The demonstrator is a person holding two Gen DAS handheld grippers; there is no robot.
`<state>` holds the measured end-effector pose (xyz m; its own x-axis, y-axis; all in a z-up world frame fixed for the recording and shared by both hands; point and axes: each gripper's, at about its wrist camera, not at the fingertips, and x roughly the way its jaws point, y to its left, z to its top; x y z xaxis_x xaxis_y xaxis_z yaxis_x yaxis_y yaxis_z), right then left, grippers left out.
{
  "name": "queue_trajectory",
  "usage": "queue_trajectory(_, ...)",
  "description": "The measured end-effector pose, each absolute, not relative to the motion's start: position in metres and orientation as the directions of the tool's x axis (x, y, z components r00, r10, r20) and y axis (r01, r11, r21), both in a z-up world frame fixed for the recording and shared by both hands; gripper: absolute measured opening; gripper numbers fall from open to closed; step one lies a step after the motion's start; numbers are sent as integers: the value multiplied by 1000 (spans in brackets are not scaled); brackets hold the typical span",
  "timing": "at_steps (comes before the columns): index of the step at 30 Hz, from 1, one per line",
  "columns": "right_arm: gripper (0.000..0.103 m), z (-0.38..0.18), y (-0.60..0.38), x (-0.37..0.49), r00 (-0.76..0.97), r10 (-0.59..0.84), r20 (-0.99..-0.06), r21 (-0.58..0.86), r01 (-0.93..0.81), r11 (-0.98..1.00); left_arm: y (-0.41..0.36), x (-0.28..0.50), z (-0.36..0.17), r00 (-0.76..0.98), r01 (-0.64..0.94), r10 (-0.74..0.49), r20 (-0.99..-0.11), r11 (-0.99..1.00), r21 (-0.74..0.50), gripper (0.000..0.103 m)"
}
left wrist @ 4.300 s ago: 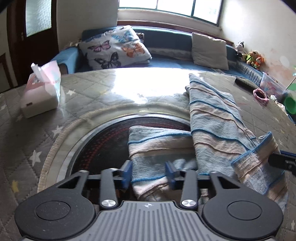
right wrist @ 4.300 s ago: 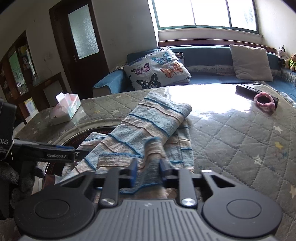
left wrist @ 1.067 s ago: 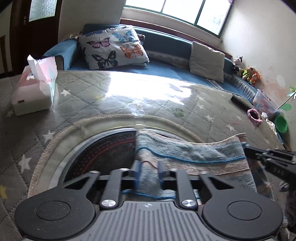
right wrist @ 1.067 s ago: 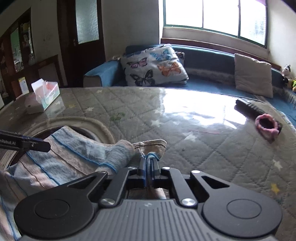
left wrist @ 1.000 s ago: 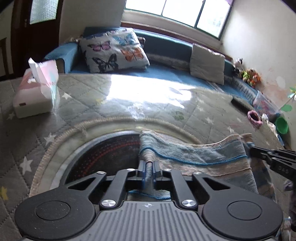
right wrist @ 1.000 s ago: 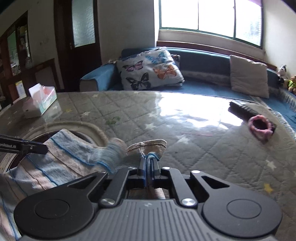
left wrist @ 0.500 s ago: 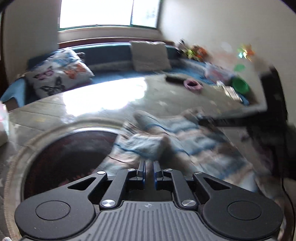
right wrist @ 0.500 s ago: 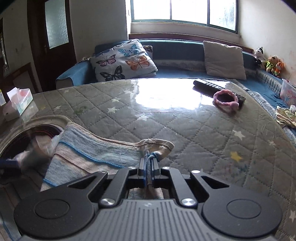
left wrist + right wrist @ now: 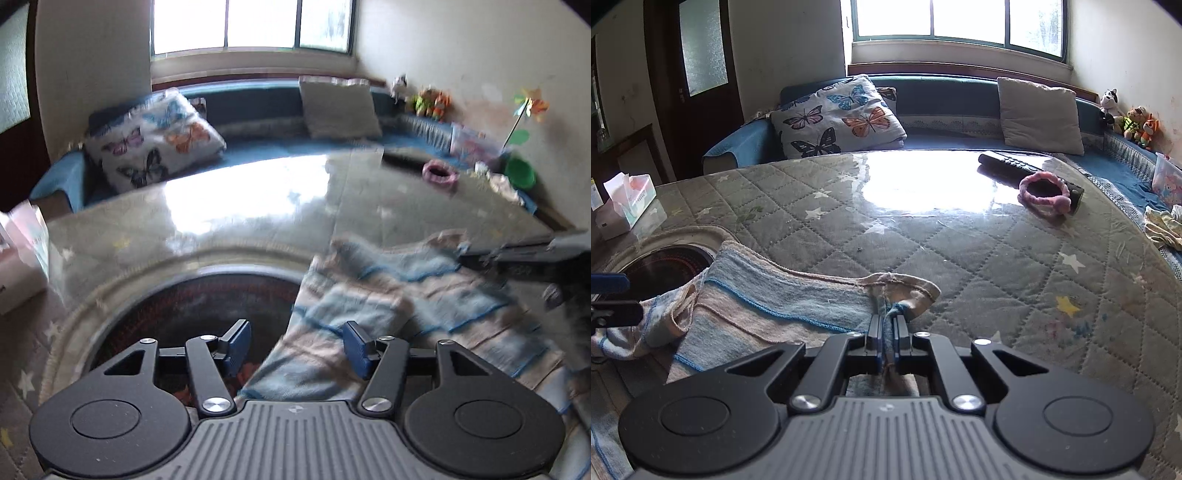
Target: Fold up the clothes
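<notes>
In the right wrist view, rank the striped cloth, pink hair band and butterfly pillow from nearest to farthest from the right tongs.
1. Striped cloth: clamped in the right tongs.
2. Pink hair band: on the table, far right.
3. Butterfly pillow: on the sofa beyond the table, left of centre.

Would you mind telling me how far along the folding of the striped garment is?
Partly done: the garment lies doubled into a narrower band on the table. In hand: the right gripper is shut on one corner, while the left gripper is open above a loose flap. Left: at least one more fold and squaring the bunched end near the left gripper.
</notes>
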<state>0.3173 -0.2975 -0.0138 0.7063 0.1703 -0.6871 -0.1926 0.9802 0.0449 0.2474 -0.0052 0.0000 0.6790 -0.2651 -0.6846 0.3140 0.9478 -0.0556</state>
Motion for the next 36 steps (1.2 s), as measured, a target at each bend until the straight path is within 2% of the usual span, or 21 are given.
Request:
queue_trajectory(1,5,-14,-298,318,706,170,-687,43,-194,980,-5,248,-4,669,319,-270,-693,946,-60,57)
queue_trajectory(4,5,-13,-297,319,706,168,-688,38,-196,980,-2,247,-8,660,320,-276,-698,945,-70,33)
queue_trajectory(6,5,-12,-297,320,707,166,-688,35,-196,980,0,244,-8,671,309,-265,-692,949,-64,14)
queue_trajectory(10,5,-7,-295,322,712,166,-682,28,-201,979,18,236,3,720,247,-223,-657,967,-58,6)
queue_trajectory(16,5,1,-287,327,719,171,-673,17,-216,976,66,234,21,801,54,-69,-595,998,-44,3)
queue_trajectory(23,4,13,-271,349,743,180,-645,-2,-237,971,116,236,41,854,-95,71,-516,995,-20,3)
queue_trajectory(27,4,23,-265,366,785,182,-593,29,-206,978,139,235,46,876,-157,120,-467,987,-41,3)
queue_trajectory(29,4,23,-264,377,800,169,-576,45,-176,983,145,241,39,867,-175,143,-477,984,-24,3)
queue_trajectory(33,4,2,-255,405,771,174,-613,64,-171,983,151,255,22,850,-191,173,-497,982,16,3)
queue_trajectory(36,4,-7,-249,412,781,159,-603,54,-159,986,152,249,21,875,-198,175,-450,980,-4,3)
